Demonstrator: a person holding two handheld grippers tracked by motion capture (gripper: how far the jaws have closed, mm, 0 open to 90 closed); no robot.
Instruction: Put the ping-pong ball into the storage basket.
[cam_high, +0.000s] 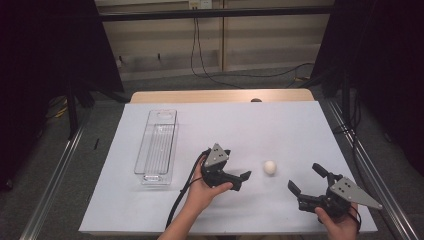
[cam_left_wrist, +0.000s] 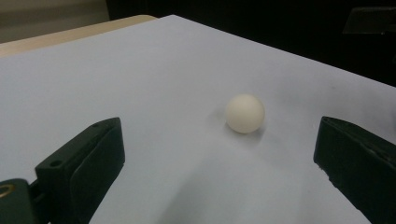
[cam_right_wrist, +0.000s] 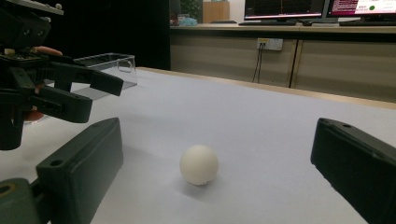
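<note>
**On the white sheet, two spread grippers flank a small white ball**

On the near half of the table, the left gripper (cam_high: 235, 176) rests low in the person's left hand (cam_high: 200, 192), its jaws spread wide and pointing to the right across the sheet. In the left gripper view the two black jaws rise at the lower corners with bare paper between them, and the white ball (cam_left_wrist: 245, 113) sits ahead of them, nearer the right-side jaw, touching neither.

The right gripper (cam_high: 306, 181) is held by the right hand (cam_high: 337, 220) at the near right corner, its jaws likewise standing well apart and aimed leftward and away from the person. In the right gripper view the ball (cam_right_wrist: 199, 164) lies on the sheet between and just beyond the jaw tips, apart from both, with the left gripper (cam_right_wrist: 100, 91) showing farther off at the left edge.

From the high view the ball (cam_high: 270, 167) lies between the two grippers, just right of the left one's tips and near the right one. Nothing stands between either gripper and the ball.

Farther out, a clear plastic tray (cam_high: 157, 147) lies lengthwise on the left part of the white sheet (cam_high: 260, 125), well apart from the ball. The sheet covers a wooden tabletop (cam_high: 220, 95), whose far edge shows beyond it. A black cable (cam_high: 182, 192) trails from the left gripper toward the near edge.
</note>
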